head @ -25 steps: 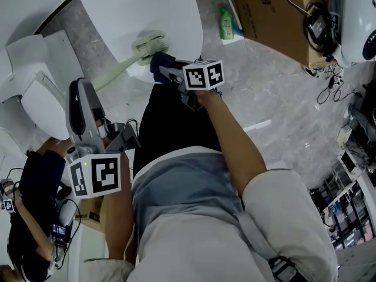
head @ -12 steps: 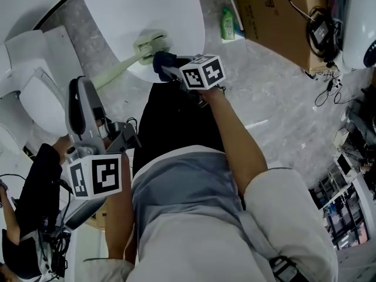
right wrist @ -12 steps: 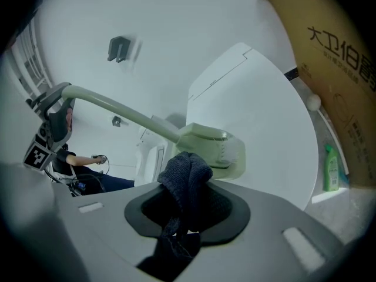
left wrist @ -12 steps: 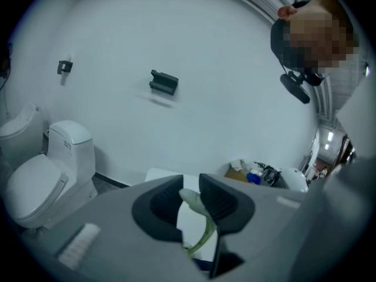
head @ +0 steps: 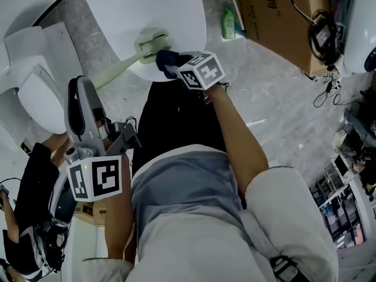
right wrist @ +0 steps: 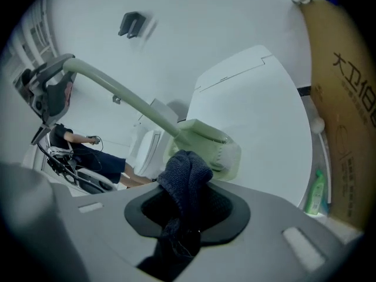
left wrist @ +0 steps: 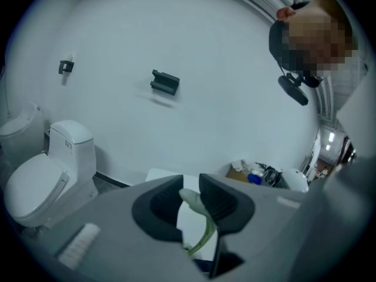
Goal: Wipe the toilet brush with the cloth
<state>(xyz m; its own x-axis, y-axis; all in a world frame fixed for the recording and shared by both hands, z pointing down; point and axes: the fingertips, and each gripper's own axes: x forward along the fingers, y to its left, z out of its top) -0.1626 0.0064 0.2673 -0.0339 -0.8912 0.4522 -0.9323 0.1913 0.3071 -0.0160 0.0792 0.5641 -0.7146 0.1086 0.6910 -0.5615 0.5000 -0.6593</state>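
Pinching the pale green brush by its handle end in the left gripper, at 9 o'clock in the head view. Clamping the dark cloth in the right gripper, just beside the brush's head at its 4 o'clock, over the white table edge at 12 o'clock.

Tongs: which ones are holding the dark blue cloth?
The right tongs, shut on the dark blue cloth. The left tongs grip the pale green toilet brush handle instead.
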